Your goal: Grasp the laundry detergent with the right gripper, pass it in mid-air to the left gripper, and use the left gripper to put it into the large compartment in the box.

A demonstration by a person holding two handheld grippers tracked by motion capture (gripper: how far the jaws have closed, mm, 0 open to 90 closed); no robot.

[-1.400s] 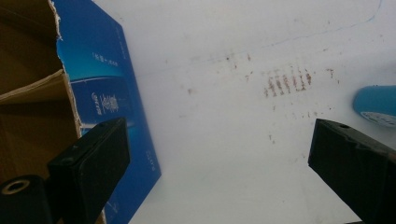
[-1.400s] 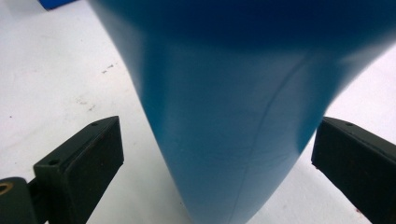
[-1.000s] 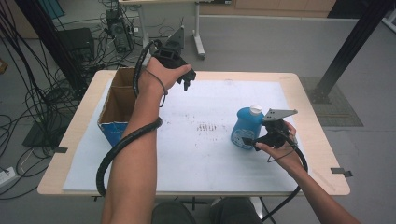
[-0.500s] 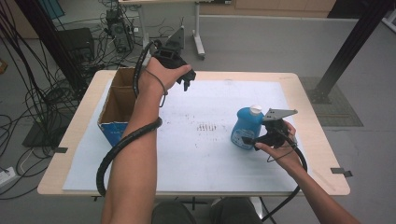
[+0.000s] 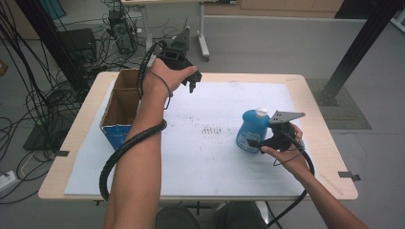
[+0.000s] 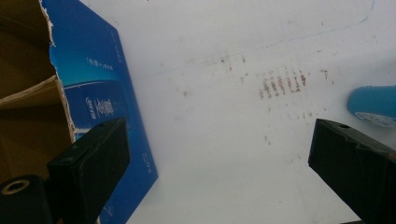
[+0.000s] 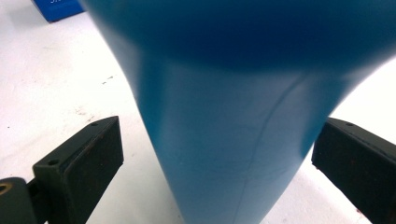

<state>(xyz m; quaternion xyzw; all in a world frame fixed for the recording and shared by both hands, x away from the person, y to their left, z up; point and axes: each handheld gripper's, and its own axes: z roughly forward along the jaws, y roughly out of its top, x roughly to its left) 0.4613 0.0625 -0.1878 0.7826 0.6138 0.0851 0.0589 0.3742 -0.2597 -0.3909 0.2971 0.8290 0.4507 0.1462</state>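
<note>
A blue bottle (image 5: 250, 130) with a white cap (image 5: 261, 112) stands upright on the right half of the white sheet (image 5: 200, 157). My right gripper (image 5: 255, 142) is open, its jaws on either side of the bottle's lower body; in the right gripper view the bottle (image 7: 224, 116) sits between the jaws of that gripper (image 7: 219, 156) with a gap on both sides. My left gripper (image 5: 193, 82) hangs open and empty above the back of the table. In its own view the left gripper (image 6: 219, 149) looks down on the sheet, with the bottle (image 6: 373, 101) far right.
An open cardboard box (image 5: 116, 136) with blue printed sides stands at the table's left; its wall (image 6: 100, 93) is near the left jaw in the left gripper view. Brown smudges (image 5: 214, 130) mark the sheet's middle. Cables (image 5: 33, 100) lie on the floor left of the table.
</note>
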